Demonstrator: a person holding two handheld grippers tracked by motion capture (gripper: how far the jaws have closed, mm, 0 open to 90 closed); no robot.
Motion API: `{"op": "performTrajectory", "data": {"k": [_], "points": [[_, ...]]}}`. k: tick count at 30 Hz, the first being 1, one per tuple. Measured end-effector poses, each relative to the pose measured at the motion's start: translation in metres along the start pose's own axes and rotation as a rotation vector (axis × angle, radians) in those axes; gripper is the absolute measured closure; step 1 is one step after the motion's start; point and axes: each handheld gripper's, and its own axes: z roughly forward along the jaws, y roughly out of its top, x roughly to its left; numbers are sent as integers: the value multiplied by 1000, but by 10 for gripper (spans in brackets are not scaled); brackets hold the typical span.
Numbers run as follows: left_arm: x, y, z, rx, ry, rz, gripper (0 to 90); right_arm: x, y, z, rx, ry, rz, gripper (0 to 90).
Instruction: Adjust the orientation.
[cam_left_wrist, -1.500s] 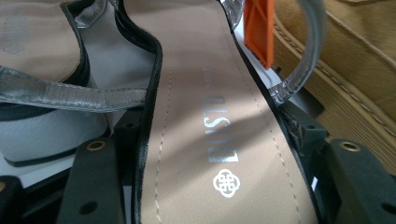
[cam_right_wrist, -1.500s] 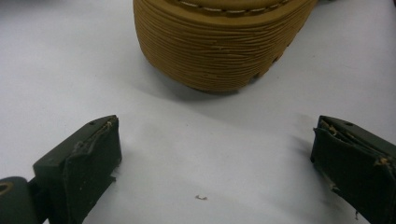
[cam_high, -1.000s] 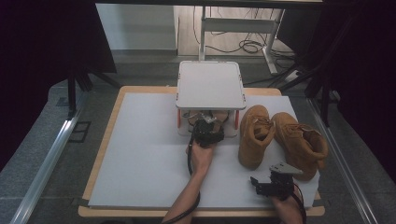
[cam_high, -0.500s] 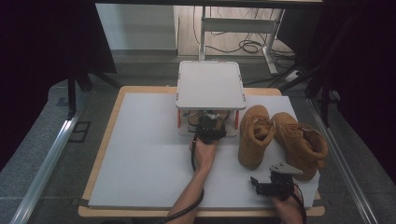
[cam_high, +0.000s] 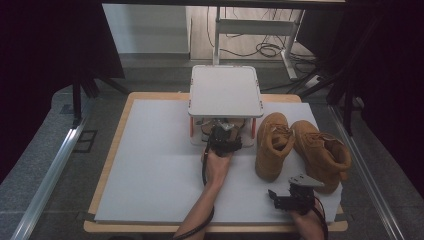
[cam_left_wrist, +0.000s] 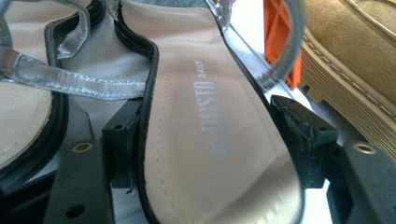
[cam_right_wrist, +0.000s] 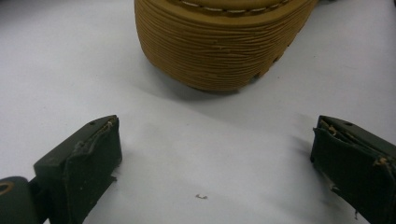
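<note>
Reaching under the white shoe rack (cam_high: 225, 91), we have just widened our left gripper (cam_left_wrist: 205, 140) around the right-hand silver-strapped sandal (cam_left_wrist: 210, 116); pads look clear of its edges. Our right gripper (cam_right_wrist: 212, 163) rests open beside the tan boots (cam_high: 300, 145).

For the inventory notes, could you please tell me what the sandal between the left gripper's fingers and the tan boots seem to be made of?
Beige-insoled sandal with black edging: smooth, matte insole, probably leather or imitation, with a printed logo and stitching; its silver strap looks like crinkled metallic foil-coated material.
Tan lace-up boots: napped, suede-like upper with pale stitching; ribbed tan sole, likely rubber.
</note>
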Motion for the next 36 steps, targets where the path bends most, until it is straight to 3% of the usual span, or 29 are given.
{"op": "performTrajectory", "data": {"k": [6, 22, 28, 32, 36], "points": [[4, -5, -13, -13, -34, -1, 310, 0, 0, 0, 0, 0, -1, 23], [10, -24, -46, -18, -67, 64, 384, 0, 0, 0, 0, 0, 0, 23], [13, -33, -58, -23, -103, 68, 478, 0, 0, 0, 0, -2, -1, 23], [16, -38, -58, -18, -170, 90, 600, 0, 0, 0, 1, -2, -1, 23], [17, -41, -57, -3, -182, 110, 728, 0, 0, 0, 0, -1, -1, 23]]}}
